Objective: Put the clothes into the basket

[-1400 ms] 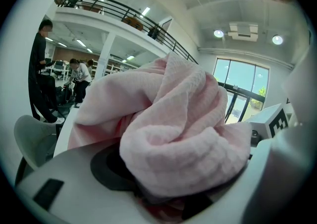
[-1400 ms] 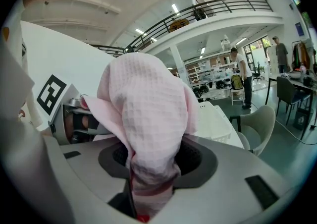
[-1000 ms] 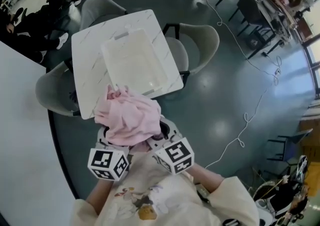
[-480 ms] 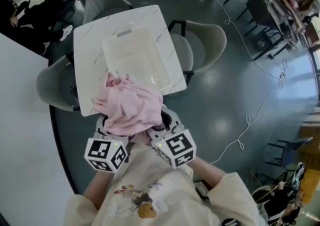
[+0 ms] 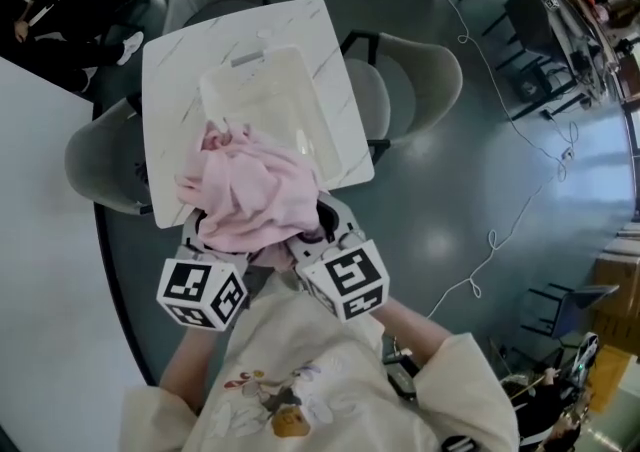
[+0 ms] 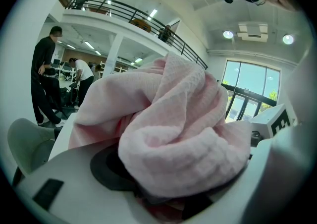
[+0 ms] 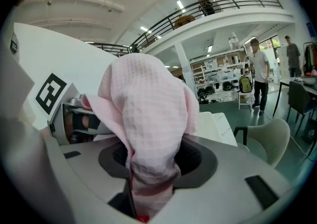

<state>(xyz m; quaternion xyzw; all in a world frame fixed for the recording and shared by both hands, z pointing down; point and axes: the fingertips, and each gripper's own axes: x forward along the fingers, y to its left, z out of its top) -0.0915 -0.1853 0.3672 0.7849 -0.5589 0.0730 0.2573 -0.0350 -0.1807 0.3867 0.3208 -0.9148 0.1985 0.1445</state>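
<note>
Now the pink cloth (image 5: 250, 195) sits further forward than a second ago. Back then it was over the near edge of the table (image 5: 180, 70); now its front hangs over the near end of the white basket (image 5: 285, 100). Both grippers came forward with it. The left gripper (image 5: 203, 240) is clamped on a fat bunch of the cloth, so its jaws stand wide. The right gripper (image 5: 330, 235) pinches a thinner fold. The cloth is soft and crumpled, with tiny squares all over, and is held up in a lump between the two grippers.
</note>
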